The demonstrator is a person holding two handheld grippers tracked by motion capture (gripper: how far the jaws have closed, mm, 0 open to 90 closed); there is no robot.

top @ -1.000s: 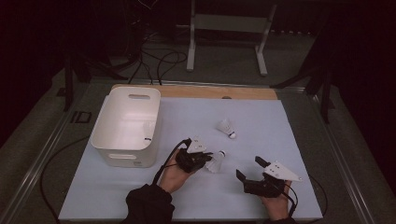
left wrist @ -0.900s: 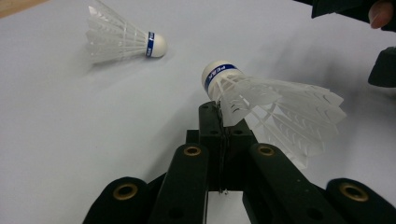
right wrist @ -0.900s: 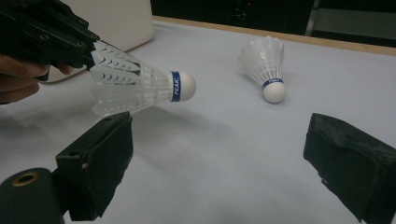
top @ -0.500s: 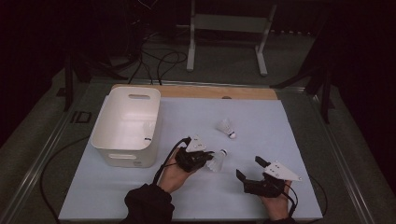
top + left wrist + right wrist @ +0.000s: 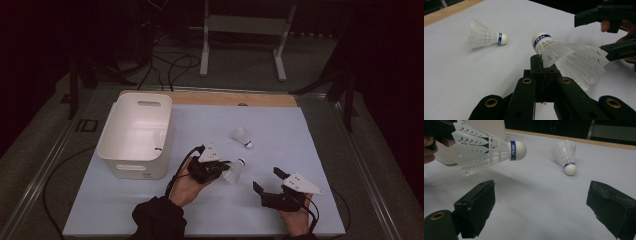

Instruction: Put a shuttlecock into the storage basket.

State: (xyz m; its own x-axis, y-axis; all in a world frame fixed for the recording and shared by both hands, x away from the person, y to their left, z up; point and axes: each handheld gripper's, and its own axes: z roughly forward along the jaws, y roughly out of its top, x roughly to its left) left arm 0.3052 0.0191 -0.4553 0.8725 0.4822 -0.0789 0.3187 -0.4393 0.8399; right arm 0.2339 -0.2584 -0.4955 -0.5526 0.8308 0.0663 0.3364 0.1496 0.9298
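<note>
a dim room with a pale tabletop (image 5: 320, 150) seen from above. a person's two hands come in from the bottom edge, each holding a black two-jaw gripper. the left gripper (image 5: 220, 167) has its jaws closed on the feather skirt of a white shuttlecock (image 5: 233, 171), which is lifted just off the surface with its cork tip pointing up and away. in the left gripper view the same held shuttlecock (image 5: 564, 57) juts out to the right of the pinched jaws, and its blue band is readable.

a second shuttlecock (image 5: 242, 136) lies on its side on the tabletop, a little beyond the held one and apart from it, untouched. the right gripper (image 5: 267, 181) hovers low near the front edge with its jaws spread wide and nothing between them.

a white bin (image 5: 135, 135) stands at the left, just beside the left hand; its inside looks empty as far as the overhead view shows.

judging from this, the work looks to be putting shuttlecocks into the bin: one is picked up but not yet dropped in, and the other is still waiting on the tabletop, so most of it remains.
</note>
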